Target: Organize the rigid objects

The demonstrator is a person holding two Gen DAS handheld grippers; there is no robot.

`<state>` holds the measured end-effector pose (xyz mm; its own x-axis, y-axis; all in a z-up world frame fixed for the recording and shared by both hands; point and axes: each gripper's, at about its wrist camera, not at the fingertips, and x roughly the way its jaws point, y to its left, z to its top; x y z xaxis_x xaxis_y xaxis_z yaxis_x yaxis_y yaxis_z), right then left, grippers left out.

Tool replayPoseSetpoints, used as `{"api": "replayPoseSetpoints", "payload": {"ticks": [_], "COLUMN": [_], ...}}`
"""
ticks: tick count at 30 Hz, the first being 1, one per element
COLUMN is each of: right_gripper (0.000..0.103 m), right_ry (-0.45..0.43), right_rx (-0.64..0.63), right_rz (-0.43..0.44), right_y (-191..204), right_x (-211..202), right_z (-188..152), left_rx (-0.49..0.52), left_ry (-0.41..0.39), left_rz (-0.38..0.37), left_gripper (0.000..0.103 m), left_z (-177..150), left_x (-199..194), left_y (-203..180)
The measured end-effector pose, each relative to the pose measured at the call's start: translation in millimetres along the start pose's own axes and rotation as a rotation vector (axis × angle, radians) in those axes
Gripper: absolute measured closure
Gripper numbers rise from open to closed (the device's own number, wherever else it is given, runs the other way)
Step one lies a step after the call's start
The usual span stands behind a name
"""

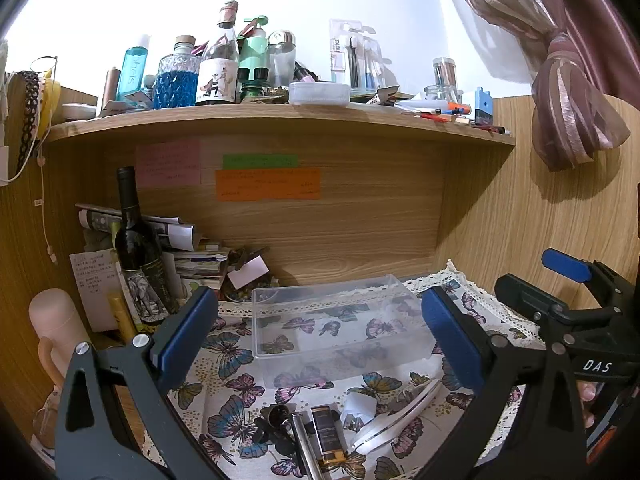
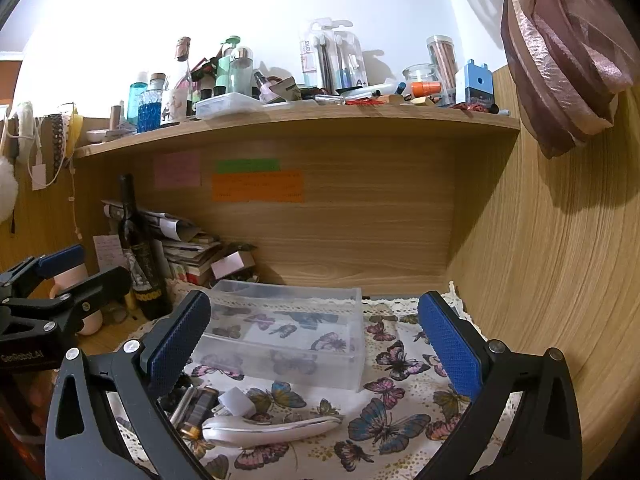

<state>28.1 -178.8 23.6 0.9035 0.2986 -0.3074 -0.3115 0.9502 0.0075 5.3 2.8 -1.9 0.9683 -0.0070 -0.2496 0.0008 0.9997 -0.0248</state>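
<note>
Sitting empty on the butterfly cloth [image 2: 400,416], the clear plastic box [image 1: 336,328] looks like the place the loose pieces are meant to go, so the sorting seems not yet begun. From the left wrist view the box is at about 12 o'clock of a small heap: a white curved handle-shaped tool [image 1: 396,420], a white plug adapter [image 1: 360,406], a dark gold-trimmed case [image 1: 328,432], a metal tube [image 1: 304,444] and some black bits that are too small to name. All lie near the box's front wall, outside it.

The next move, I judge, is to pick one piece; the white tool lies freest, at 5 o'clock of the box in the left wrist view, and wants a grip across its narrow body.

The left gripper [image 1: 320,338] hovers above the heap, tongs wide and holding nothing. The right gripper [image 2: 316,336] hangs likewise at 3 o'clock of it, tongs wide and bare, pointing at the box. A wine bottle [image 1: 140,256] stands at 9 o'clock.
</note>
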Motion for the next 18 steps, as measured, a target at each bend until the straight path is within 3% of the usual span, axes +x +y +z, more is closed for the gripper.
{"api": "replayPoseSetpoints", "payload": {"ticks": [18], "right_gripper": [0.0], "right_ry": [0.0], "right_rx": [0.009], "right_rz": [0.008], "right_y": [1.0], "right_x": [-1.7], "right_z": [1.0], "left_rx": [-0.003], "left_ry": [-0.003], "left_rz": [0.002], "left_gripper": [0.0], "left_z": [0.0], "left_x": [-0.2], "left_y": [0.0]}}
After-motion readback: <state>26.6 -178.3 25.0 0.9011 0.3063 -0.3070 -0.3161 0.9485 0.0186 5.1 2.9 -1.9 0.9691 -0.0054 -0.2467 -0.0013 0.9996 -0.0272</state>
